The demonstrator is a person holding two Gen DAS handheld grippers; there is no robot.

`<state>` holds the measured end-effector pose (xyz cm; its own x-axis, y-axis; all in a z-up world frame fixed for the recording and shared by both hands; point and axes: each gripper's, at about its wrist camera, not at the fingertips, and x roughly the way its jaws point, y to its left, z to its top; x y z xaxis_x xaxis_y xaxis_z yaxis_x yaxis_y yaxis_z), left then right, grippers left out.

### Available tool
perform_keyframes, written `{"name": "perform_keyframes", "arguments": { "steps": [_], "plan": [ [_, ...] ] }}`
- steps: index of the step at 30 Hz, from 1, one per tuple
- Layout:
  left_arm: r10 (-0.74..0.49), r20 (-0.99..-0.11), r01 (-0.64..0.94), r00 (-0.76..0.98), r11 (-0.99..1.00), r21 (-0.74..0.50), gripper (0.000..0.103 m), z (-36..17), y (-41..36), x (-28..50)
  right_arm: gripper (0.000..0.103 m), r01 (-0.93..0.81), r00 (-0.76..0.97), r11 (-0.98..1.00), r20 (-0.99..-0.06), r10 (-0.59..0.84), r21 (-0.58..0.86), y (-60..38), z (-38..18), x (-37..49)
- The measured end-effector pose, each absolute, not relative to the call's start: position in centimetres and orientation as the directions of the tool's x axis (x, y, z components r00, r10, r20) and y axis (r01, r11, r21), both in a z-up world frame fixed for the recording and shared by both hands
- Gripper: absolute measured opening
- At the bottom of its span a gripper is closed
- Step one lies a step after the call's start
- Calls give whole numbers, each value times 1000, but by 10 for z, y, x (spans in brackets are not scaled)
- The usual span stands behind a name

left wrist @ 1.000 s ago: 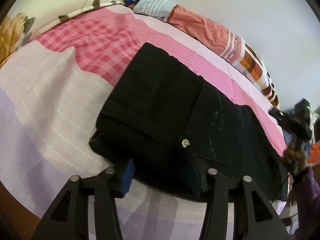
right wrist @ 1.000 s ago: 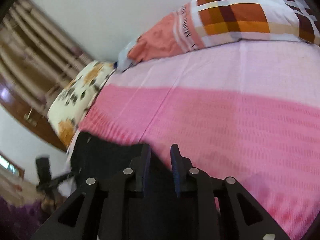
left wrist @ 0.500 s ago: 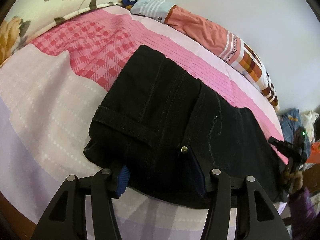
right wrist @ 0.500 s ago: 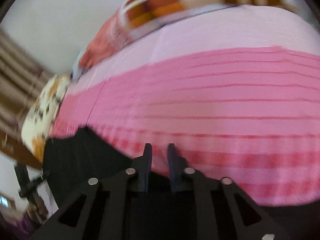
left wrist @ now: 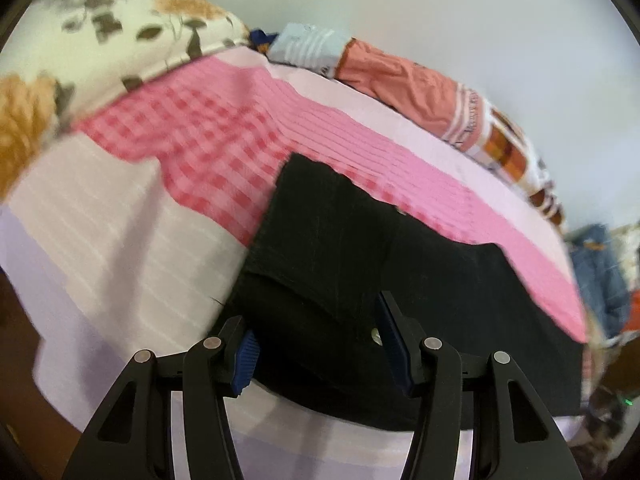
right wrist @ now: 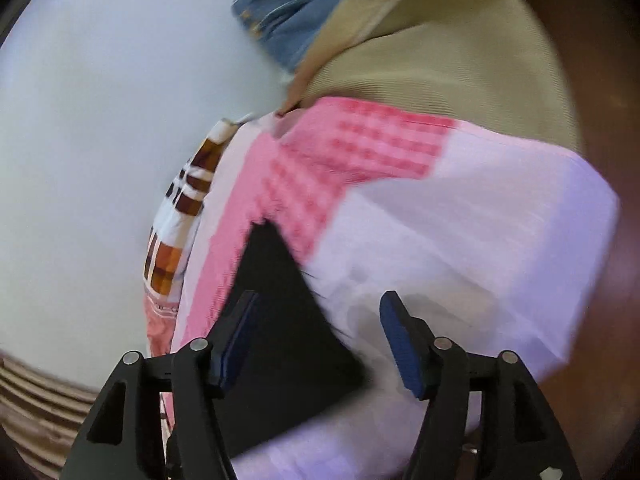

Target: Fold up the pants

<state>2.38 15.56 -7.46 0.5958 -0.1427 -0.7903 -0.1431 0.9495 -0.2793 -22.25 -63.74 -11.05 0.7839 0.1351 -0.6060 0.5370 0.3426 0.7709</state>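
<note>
Black pants lie folded lengthwise on the pink and white bedsheet. My left gripper is open, its blue-padded fingers straddling the waistband end with its metal button. In the right wrist view a pointed black corner of the pants lies on the sheet. My right gripper is open above that corner, holding nothing. Both views are blurred by motion.
A floral pillow sits at the far left, an orange checked pillow along the white wall. Denim clothes and a beige cushion lie beyond the bed's end. Brown floor borders the bed.
My right gripper has opened, let go of the pants and swung toward the bed's end. My left gripper stays open at the waistband and has shifted slightly.
</note>
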Motion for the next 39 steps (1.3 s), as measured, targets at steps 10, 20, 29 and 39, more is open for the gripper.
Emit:
{"name": "perform_keyframes", "arguments": {
  "steps": [10,20,29,39],
  "plan": [
    [-109,-765,-175,635,944,-280,57,-54,166,21,65,489,793,342,-573,209,802,-612,-136,-213],
    [-47,-730,-53,682,992,-114,65,-38,124,8,22,479,711,534,-665,229,697,-567,-117,-181],
    [-48,-703,89,710,996,22,74,-28,69,6,72,436,771,465,-587,248,770,-563,-112,-168],
    [-1,-713,82,701,993,80,75,-34,62,4,20,519,698,502,-682,217,692,-554,-113,-145]
  ]
}}
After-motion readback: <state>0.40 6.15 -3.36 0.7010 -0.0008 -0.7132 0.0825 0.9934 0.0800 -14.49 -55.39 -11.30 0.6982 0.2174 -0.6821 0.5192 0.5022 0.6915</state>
